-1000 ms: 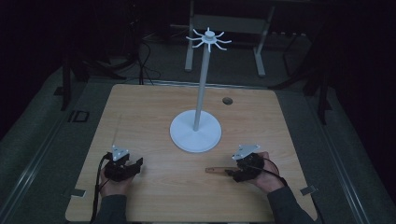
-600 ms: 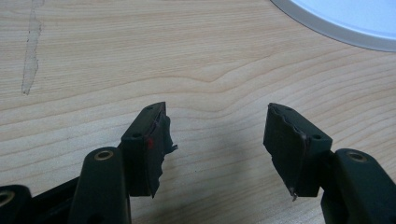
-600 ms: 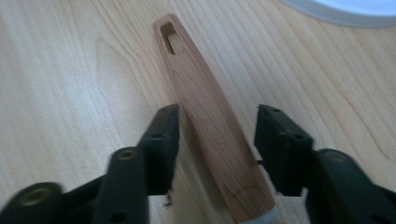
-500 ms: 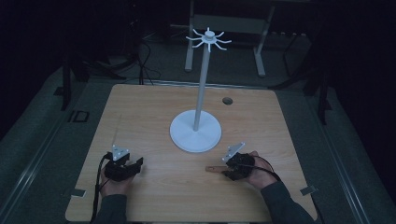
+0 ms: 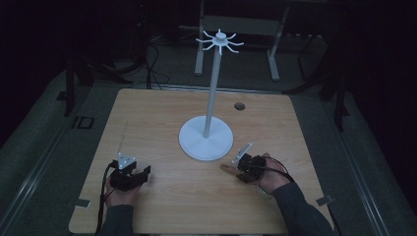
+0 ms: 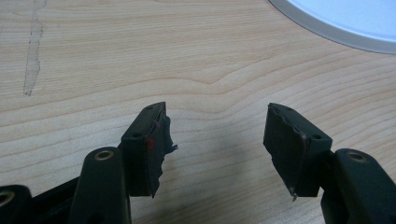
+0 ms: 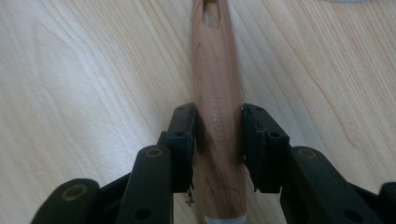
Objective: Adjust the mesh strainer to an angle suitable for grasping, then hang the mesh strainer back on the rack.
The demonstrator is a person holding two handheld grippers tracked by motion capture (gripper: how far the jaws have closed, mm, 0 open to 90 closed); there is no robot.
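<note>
A wooden handle [image 7: 215,70] with a hole near its far end lies low over the table, and my right gripper [image 7: 218,126] is shut on it, a jaw pressed on each side. In the high view the handle's tip [image 5: 227,168] sticks out to the left of my right gripper [image 5: 242,169], just in front of the stand's white round base [image 5: 194,142]. My left gripper [image 5: 142,173] rests at the near left of the table. Its jaws stand open on bare wood in the left gripper view [image 6: 217,140].
A thin white pole [image 5: 212,83] rises from the base to a ring of hooks [image 5: 220,40]. A small dark hole [image 5: 239,105] sits in the tabletop [image 5: 147,118] at the far right. The base's rim [image 6: 327,32] shows ahead of the left jaws.
My right gripper has shifted left and a little forward, toward the stand's base, taking the wooden handle along. The left gripper has stayed where it was.
</note>
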